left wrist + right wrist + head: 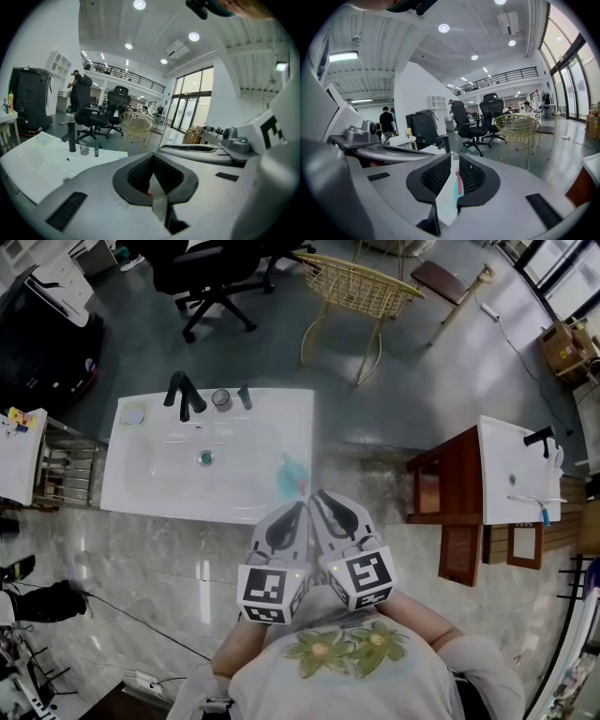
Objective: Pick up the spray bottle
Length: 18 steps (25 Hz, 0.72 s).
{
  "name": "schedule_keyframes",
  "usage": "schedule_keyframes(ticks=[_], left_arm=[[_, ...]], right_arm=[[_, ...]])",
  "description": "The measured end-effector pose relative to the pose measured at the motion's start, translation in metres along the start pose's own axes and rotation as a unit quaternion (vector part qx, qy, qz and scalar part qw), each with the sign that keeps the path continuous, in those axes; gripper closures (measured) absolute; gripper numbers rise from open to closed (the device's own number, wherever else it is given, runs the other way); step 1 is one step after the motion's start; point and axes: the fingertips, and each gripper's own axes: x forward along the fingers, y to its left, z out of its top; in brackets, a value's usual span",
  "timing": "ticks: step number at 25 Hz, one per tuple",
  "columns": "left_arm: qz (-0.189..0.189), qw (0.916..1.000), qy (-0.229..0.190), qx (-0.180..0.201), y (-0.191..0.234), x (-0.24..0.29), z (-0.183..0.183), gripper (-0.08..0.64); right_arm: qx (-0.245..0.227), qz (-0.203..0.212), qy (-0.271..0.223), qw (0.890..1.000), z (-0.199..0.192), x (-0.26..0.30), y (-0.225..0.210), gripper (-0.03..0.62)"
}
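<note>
The spray bottle [289, 475] is a pale teal blur on the right part of the white sink counter [141, 488], near its front edge. Both grippers are held side by side in front of the person's chest and point toward that edge. The left gripper [301, 507] has its jaws together with nothing in them, and so does the right gripper [317, 495]; their tips sit just short of the bottle. In the left gripper view the left gripper [153, 157] looks shut. In the right gripper view the right gripper [454, 157] is shut, with a teal and red sliver [459, 183] showing behind its pads.
A black faucet [184, 396], a glass [221, 399] and a small dark bottle [245, 397] stand along the counter's far edge. A wire chair [361, 287] and an office chair [211, 277] are beyond. A wooden cabinet [450, 488] with a second basin stands right.
</note>
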Motion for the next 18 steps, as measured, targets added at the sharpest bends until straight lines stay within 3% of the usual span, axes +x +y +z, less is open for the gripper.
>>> schedule_keyframes(ticks=[6,11,18], left_arm=[[0.005,0.9999,0.010,-0.002,0.006,0.002,-0.005,0.551],[0.010,0.9996,0.026,-0.002,0.013,0.004,-0.011,0.551],[0.018,0.9995,0.024,-0.002,0.019,0.007,-0.008,0.551]], right_arm=[[0.000,0.007,0.019,1.000,-0.009,0.006,0.001,0.560],[0.000,0.011,0.039,0.999,-0.019,0.012,-0.004,0.495],[0.004,0.015,0.054,0.998,-0.027,0.021,-0.004,0.482]])
